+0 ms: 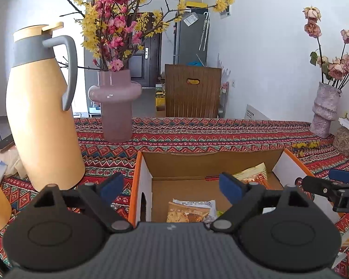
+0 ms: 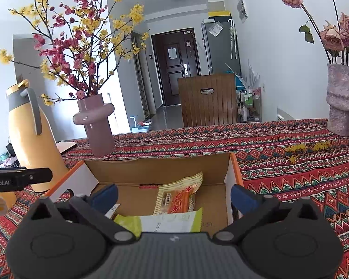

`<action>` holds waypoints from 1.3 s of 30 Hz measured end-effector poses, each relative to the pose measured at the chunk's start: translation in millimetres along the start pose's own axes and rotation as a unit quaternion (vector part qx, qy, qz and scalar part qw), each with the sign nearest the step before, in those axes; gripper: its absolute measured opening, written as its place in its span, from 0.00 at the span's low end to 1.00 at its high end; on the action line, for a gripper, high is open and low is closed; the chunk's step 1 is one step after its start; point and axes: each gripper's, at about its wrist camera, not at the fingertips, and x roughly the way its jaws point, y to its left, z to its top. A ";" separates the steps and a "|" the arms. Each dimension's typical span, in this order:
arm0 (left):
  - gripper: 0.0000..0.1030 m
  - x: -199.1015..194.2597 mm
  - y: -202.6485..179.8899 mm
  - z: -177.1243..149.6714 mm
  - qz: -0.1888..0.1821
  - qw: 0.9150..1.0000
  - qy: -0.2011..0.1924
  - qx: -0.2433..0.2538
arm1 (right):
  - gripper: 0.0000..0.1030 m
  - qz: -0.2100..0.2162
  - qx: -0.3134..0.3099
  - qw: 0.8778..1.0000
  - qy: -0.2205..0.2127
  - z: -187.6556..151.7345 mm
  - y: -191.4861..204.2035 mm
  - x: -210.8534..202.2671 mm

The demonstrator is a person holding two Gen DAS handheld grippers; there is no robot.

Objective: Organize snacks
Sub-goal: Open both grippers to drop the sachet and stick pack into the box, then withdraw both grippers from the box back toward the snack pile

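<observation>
Nearest the lens in both wrist views sits each tool's dark grey body, with its two blue-padded fingers spread wide and nothing between them. Seen from the left wrist, the left tool (image 1: 171,186) hangs over the near edge of an open cardboard box (image 1: 143,179) with orange rims, which stands on the patterned tabletop (image 1: 197,132). At the left of that frame stands a tall yellow jug (image 1: 41,121) with a grey handle, then a pink vase (image 1: 116,107) of red and yellow blossom beyond the box, and at the far right a rough pale vase (image 1: 325,109) of dried roses. Inside the box lie the snacks: a brownish printed packet (image 1: 188,211) near the front, and an orange and cream packet (image 1: 253,174) toward the back right corner. From the right wrist, the right tool (image 2: 173,197) also hangs, jaws apart, over the box's near edge, above a green and white packet (image 2: 165,220) at the bottom centre, which overlaps the orange packet behind it.
</observation>
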 end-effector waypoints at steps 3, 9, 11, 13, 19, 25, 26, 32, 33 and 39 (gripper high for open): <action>1.00 -7.7 1.9 -0.1 0.002 1.000 -0.010 -0.006 | 1.00 -0.003 0.002 1.000 -0.007 -0.4 0.1 -7.9; 1.00 -20.5 5.2 -2.3 0.001 1.000 -0.013 -0.016 | 1.00 0.004 0.001 1.000 -0.019 -3.0 4.0 -26.5; 1.00 -26.0 6.1 -4.8 0.000 1.000 -0.015 -0.018 | 1.00 0.006 -0.002 1.000 -0.022 -4.9 6.8 -33.7; 1.00 -31.1 6.3 -7.2 0.002 1.000 -0.016 -0.017 | 1.00 0.007 -0.004 1.000 -0.026 -7.2 8.9 -41.5; 1.00 -51.8 7.2 -16.7 0.003 1.000 -0.024 -0.014 | 1.00 0.009 -0.009 0.999 -0.041 -14.8 15.7 -67.9; 1.00 -73.4 11.1 -29.6 0.000 0.999 -0.028 -0.027 | 1.00 0.010 -0.010 0.999 -0.048 -28.1 19.1 -94.1; 1.00 -77.8 11.7 -33.3 0.000 0.999 -0.028 -0.027 | 1.00 0.010 -0.010 0.999 -0.048 -31.6 20.4 -98.7; 1.00 -97.0 13.4 -51.6 -0.004 0.999 -0.024 -0.031 | 1.00 0.005 -0.011 0.999 -0.043 -49.9 21.7 -119.4; 1.00 -100.3 14.0 -55.1 -0.005 0.999 -0.023 -0.031 | 1.00 0.005 -0.010 0.999 -0.042 -53.2 21.1 -122.3; 1.00 -118.0 16.1 -74.2 -0.003 0.999 -0.023 -0.030 | 1.00 -0.001 -0.007 0.999 -0.036 -68.7 18.3 -140.2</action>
